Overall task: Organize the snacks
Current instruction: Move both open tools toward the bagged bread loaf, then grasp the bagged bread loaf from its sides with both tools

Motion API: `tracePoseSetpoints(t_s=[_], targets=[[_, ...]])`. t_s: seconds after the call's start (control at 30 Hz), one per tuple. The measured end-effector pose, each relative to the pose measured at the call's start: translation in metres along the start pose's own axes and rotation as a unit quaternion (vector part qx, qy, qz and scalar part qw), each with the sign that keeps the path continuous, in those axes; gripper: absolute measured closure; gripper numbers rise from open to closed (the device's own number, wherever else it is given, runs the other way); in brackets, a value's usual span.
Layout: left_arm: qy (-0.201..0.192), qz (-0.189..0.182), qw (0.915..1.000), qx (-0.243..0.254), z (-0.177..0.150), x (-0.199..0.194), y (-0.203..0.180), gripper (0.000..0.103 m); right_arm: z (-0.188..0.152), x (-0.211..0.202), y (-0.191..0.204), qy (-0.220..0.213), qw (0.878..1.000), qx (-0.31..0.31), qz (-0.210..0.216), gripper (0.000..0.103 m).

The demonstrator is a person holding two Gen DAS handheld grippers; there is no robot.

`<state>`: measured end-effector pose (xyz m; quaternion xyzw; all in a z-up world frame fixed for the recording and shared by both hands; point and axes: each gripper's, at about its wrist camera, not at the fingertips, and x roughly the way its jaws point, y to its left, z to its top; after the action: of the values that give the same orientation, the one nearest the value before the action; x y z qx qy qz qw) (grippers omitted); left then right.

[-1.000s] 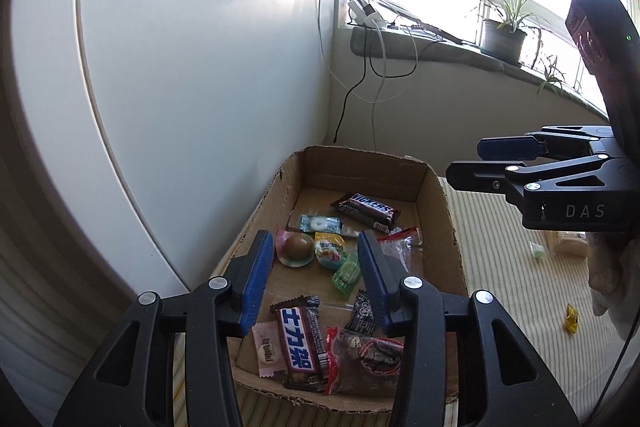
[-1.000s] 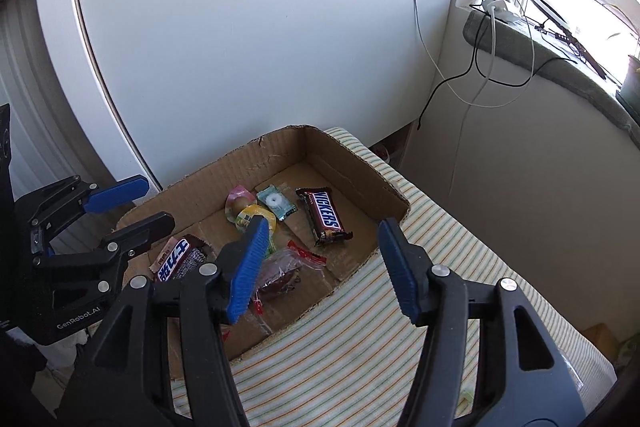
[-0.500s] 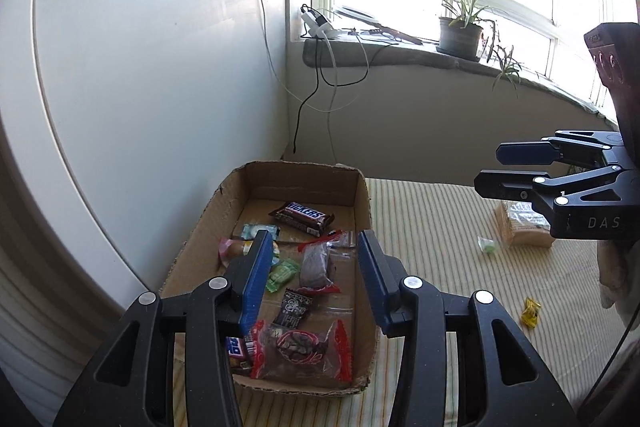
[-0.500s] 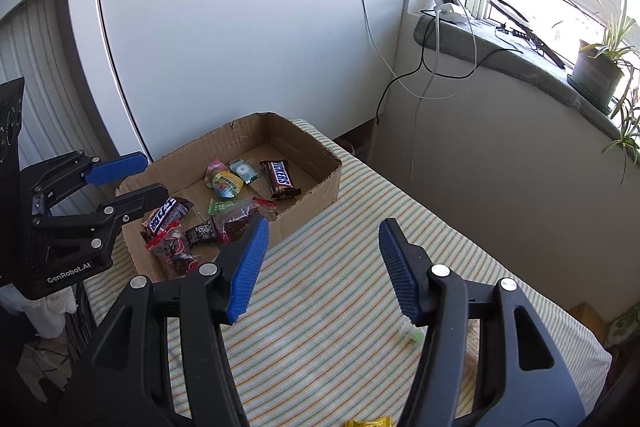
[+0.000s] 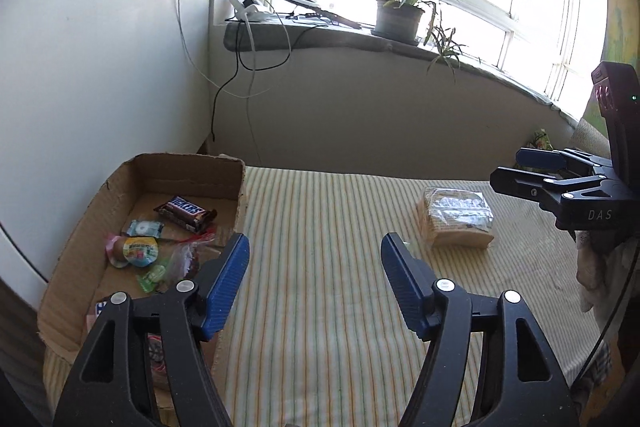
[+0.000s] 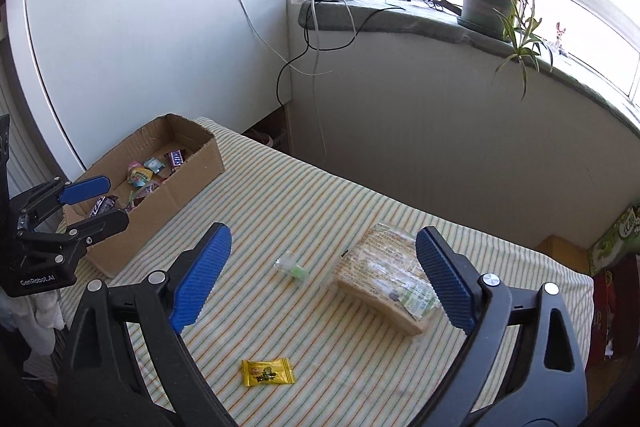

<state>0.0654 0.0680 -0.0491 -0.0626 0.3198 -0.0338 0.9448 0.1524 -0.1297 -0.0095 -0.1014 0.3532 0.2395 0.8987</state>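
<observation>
Both grippers (image 5: 314, 279) (image 6: 322, 267) opening, empty

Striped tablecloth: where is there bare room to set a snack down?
Bare: the striped tablecloth between the brown cardboard box and the clear-wrapped bread. Crowded: the box floor, and near the small green candy and yellow candy packet.

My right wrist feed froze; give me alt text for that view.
The right gripper, jaws opening and empty, hangs over a striped tablecloth near a wrapped sandwich, a small green candy and a yellow candy.
</observation>
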Motion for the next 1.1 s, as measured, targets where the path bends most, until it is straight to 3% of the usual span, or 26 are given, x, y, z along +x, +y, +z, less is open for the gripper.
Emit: tracePoseSetpoints(t_s=[0.3,0.47,0.53,0.63,0.67,0.73,0.83,1.0,1.1], targets=[[0.043,-0.086,0.9953,-0.007,0.011,0.054,-0.042,0.035,-0.033,0.007,-0.081,0.027,0.996,0.087,-0.019,0.007],[0.069,-0.120,0.9904,-0.001,0.015,0.094,-0.072,0.035,-0.050,0.026,-0.115,0.047,0.988,0.145,0.015,0.007],[0.095,-0.158,0.9827,-0.014,0.016,0.112,-0.080,0.035,-0.057,0.035,-0.125,0.050,0.985,0.164,0.021,0.007],[0.129,-0.193,0.9718,-0.045,0.019,0.139,-0.086,0.036,-0.066,0.049,-0.140,0.061,0.973,0.211,0.065,0.008],[0.136,-0.197,0.9694,-0.056,0.020,0.148,-0.087,0.037,-0.068,0.053,-0.143,0.063,0.970,0.224,0.072,0.009],[0.154,-0.198,0.9661,-0.062,0.020,0.164,-0.090,0.050,-0.073,0.061,-0.150,0.067,0.963,0.247,0.078,0.019],[0.170,-0.197,0.9633,-0.067,0.018,0.181,-0.092,0.061,-0.081,0.073,-0.159,0.079,0.949,0.281,0.119,0.029],[0.175,-0.202,0.9620,-0.057,0.018,0.185,-0.100,0.068,-0.091,0.091,-0.163,0.099,0.934,0.309,0.147,0.053],[0.177,-0.204,0.9615,-0.053,0.020,0.184,-0.103,0.071,-0.092,0.093,-0.162,0.097,0.931,0.316,0.153,0.057]])
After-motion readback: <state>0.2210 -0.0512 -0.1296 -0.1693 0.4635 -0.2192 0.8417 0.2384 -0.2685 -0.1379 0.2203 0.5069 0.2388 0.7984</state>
